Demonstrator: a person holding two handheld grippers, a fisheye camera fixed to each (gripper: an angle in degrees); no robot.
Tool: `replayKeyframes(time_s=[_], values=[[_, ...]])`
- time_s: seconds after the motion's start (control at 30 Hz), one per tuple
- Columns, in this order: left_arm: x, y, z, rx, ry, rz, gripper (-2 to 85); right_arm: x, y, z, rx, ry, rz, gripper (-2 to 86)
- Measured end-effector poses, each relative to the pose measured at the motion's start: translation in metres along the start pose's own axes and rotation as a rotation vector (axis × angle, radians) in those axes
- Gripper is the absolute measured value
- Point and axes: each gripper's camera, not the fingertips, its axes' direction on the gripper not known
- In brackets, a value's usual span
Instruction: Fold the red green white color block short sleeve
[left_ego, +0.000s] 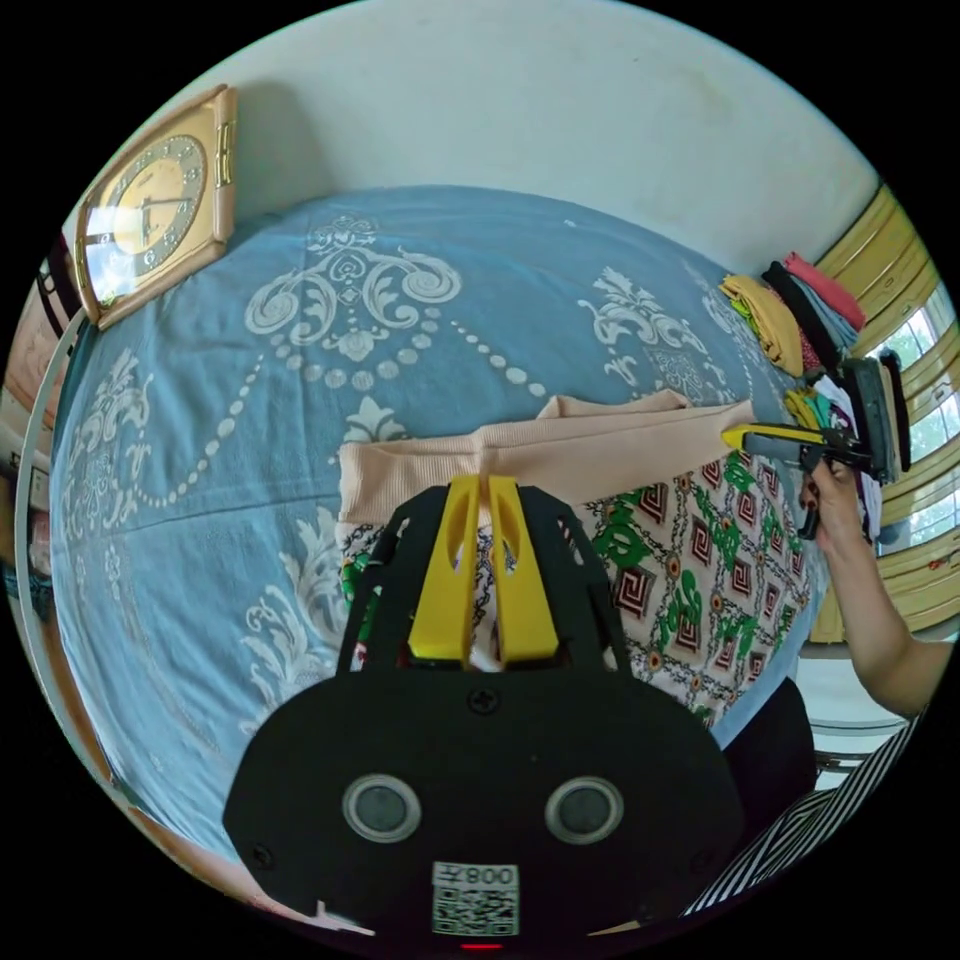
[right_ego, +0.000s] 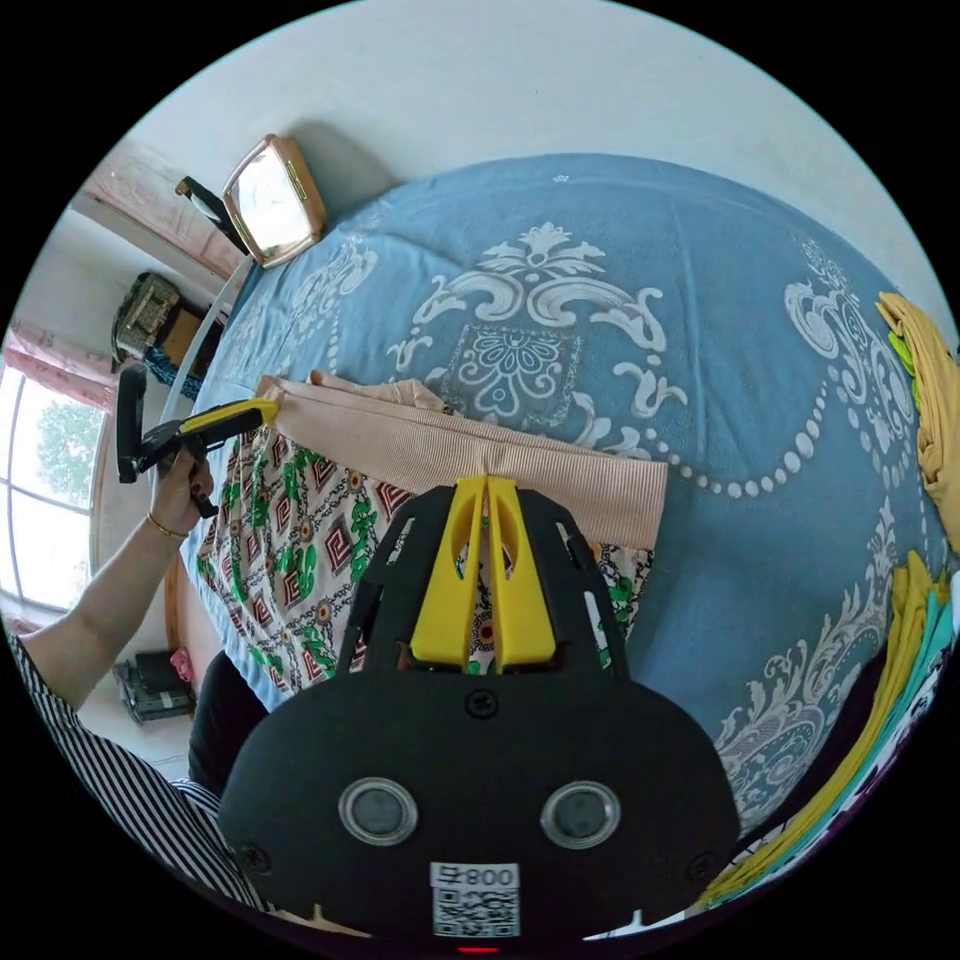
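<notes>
The short sleeve (left_ego: 720, 570) (right_ego: 300, 530), white with red and green patterns and a beige ribbed band (left_ego: 600, 455) (right_ego: 420, 440), lies flat on a blue bed cover (left_ego: 200, 480) (right_ego: 760, 380), its lower part hanging over the near edge. My left gripper (left_ego: 485, 482) is shut on the beige band, which puckers at the jaw tips. My right gripper (right_ego: 487, 482) is shut on the same band further along. In the left gripper view the right gripper (left_ego: 735, 436), held in a hand, pinches the band's corner. In the right gripper view the left gripper (right_ego: 265, 408) pinches the opposite corner.
A gold-framed clock (left_ego: 155, 205) (right_ego: 272, 200) leans against the white wall at the far side of the bed. Stacks of folded clothes (left_ego: 800, 320) (right_ego: 925, 400) sit at the bed's right end. Windows stand to both sides. The person's striped clothing (right_ego: 120, 760) is at the near edge.
</notes>
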Motion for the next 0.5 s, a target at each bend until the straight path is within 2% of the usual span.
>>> replayKeyframes(time_s=[0.33,0.5], values=[[-0.001,0.01,0.012,0.129,0.02,-0.018,1.9,-0.019,0.012,-0.03,0.117,0.032,-0.011,0.2],[-0.011,0.004,0.049,0.082,0.039,-0.046,2.8,-0.014,0.01,-0.013,0.036,0.041,0.0,0.2]])
